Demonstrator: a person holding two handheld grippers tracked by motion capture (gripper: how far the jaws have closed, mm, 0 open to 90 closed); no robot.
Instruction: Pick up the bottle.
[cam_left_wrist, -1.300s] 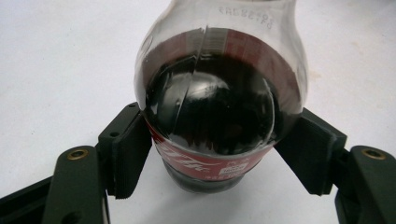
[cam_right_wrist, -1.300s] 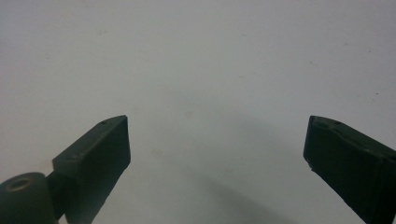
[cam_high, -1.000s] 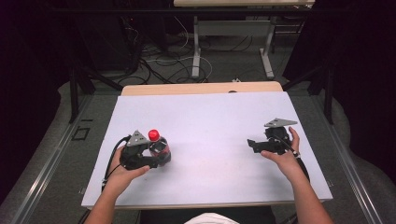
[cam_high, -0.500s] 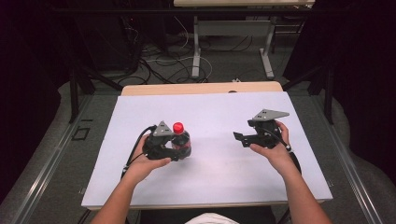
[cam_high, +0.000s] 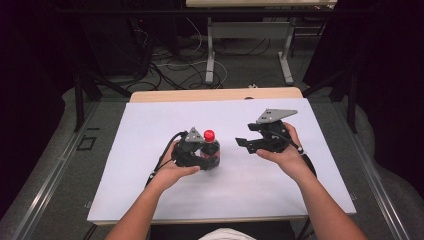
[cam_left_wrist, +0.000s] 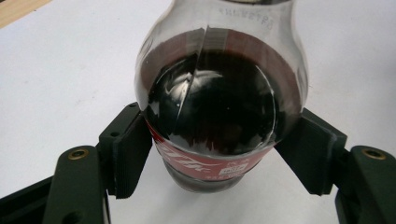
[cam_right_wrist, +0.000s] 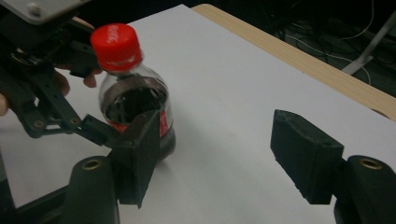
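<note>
A: Clear plastic, dark cola inside, a red label band around the middle: a small bottle (cam_left_wrist: 219, 107) stands upright on the white table cover (cam_high: 150, 125). Nearest the person, the left gripper (cam_high: 200, 161) has its two black jaws clamped on either side of the bottle, pads against the label band low on the body.

B: How would it handle?

A: Judging by the liquid level (high, close to the shoulder), it is probably fairly heavy for its size. The plastic wall looks smooth and likely slippery, and a soft bottle gives a little when squeezed. The label band, where the sides run straighter, seems the best place to grip. The rounded shoulder above it would let pads slide off.

B: And the top?

A: A red screw cap (cam_right_wrist: 115, 45) is on the neck, with white lettering too blurred to read. It looks ridged, so it should offer some purchase for twisting.

B: Where is the other gripper?

A: The right gripper (cam_high: 246, 143) is beside the bottle, to its right and apart from it, jaws spread wide and holding nothing, pointed toward the bottle.

B: What lies beyond the bottle?

A: Bare white cover, then a strip of wooden table edge (cam_high: 215, 94), then dark floor with cables.
</note>
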